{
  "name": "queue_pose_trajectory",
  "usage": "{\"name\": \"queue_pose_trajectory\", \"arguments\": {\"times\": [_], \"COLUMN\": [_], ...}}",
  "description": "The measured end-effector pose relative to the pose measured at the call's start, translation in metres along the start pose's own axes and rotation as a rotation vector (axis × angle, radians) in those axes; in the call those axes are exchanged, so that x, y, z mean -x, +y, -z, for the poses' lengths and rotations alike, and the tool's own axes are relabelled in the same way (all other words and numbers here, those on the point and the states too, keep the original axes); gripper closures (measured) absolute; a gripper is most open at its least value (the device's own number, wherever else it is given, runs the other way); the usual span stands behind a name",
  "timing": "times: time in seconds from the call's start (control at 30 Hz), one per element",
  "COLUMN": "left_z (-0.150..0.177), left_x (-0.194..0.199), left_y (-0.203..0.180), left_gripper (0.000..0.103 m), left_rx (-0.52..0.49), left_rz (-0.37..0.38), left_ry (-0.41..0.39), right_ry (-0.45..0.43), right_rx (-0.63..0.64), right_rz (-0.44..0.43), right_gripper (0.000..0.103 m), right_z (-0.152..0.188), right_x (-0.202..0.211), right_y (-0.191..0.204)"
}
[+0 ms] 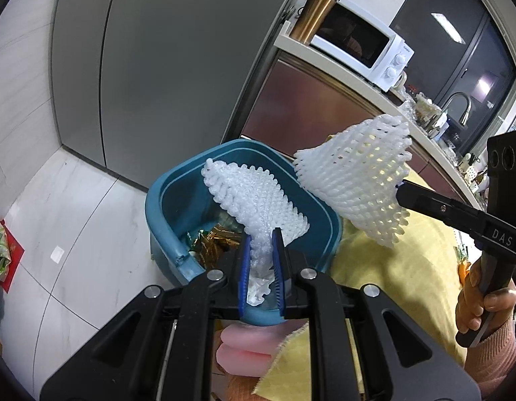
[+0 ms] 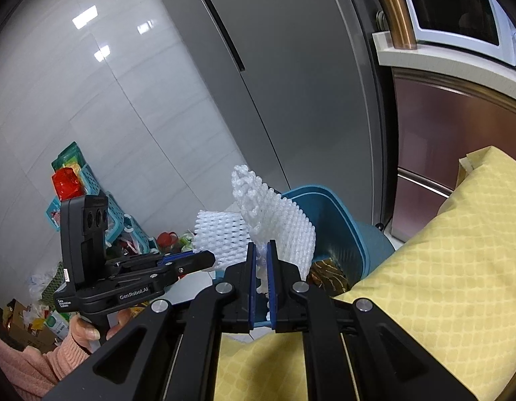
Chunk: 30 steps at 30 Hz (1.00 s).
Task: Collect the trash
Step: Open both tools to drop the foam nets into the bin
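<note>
Left wrist view alone shows a faucet at upper right. Both views show the left gripper clamped on a white foam net sleeve over the blue plastic bin; the right gripper pinches another honeycomb foam net beside it.

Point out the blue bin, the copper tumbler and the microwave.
blue bin (image 1: pixel 164 197), left wrist view, left rim.
copper tumbler (image 1: pixel 311 16), left wrist view, mid body.
microwave (image 1: pixel 391 60), left wrist view, white control panel.
</note>
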<state>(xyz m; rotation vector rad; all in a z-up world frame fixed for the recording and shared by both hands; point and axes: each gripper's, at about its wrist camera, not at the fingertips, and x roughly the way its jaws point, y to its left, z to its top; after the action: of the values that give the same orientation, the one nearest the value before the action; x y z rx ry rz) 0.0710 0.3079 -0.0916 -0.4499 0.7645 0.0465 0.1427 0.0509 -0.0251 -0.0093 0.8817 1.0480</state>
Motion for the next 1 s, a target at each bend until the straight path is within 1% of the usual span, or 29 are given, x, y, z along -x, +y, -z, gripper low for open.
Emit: {"name": "queue_pose_trajectory", "arguments": {"times": [0.37,0.67,0.87,0.9,1.0], "left_z": [-0.002,-0.002,-0.002,0.000,0.000], "left_x": [-0.023,-0.053,-0.067,-0.066,-0.062], "left_y": [-0.002,-0.001,0.002,0.002,-0.003], "left_gripper": [0.089,0.087,0.082,0.080,0.080], "left_rx": [0.002,0.016,0.031,0.033,0.029], "left_rz": [-0.034,-0.029,-0.022,-0.023,-0.013], "left_ry": [0.035,0.082,0.098,0.099,0.088], "right_ry": [0.067,0.106,0.107,0.105,0.093], "right_rx": [-0.024,-0.058,-0.068,-0.070,-0.076], "right_rz": [0.027,0.059,0.072,0.069,0.064], "right_gripper": [0.097,0.093,0.092,0.092,0.090], "right_z": [0.000,0.001,0.003,0.003,0.004], "right_x": [-0.032,-0.050,-0.051,-0.048,-0.041], "right_y": [-0.005,-0.010,-0.012,-0.013,-0.015]}}
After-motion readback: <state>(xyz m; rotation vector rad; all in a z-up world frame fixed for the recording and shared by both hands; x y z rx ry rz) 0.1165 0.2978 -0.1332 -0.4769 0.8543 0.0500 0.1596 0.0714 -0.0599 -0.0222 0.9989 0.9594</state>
